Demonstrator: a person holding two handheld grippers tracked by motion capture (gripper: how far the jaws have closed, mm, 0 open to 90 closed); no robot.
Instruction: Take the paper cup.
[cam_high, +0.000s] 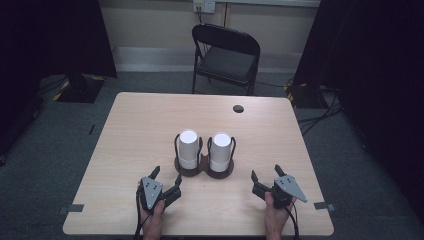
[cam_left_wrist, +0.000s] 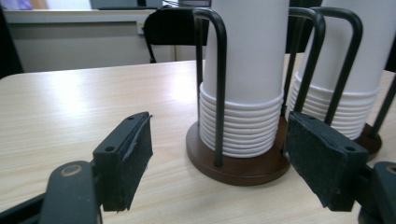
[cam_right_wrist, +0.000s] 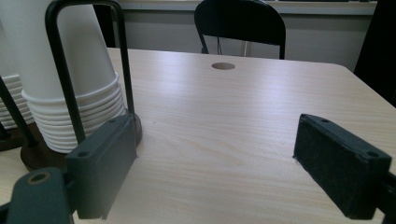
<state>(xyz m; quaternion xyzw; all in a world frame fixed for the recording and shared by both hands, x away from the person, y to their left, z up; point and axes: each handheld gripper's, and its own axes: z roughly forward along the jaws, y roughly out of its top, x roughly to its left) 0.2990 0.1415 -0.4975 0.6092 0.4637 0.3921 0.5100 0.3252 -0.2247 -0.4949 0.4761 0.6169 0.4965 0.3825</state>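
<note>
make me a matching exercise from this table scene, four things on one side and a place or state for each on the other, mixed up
Things:
1. left tongs
2. paper cup stacks
3. folding chair
4. round hole

Places or states:
A. beyond the table's far edge
B. open, nothing between the jaws
C. in the tabletop, towards the far right
D. upside down in a wire holder

Pairs: 1-B, 2-D, 3-A, 4-C

Matt white paper cups (cam_high: 188, 148) in a black-wire, dark-wood holder (cam_high: 204, 170) on a pale wood-grain table (cam_high: 140, 130).

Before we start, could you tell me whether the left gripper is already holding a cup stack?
No, the left gripper sits open on the table, short of the left cup stack.
</note>
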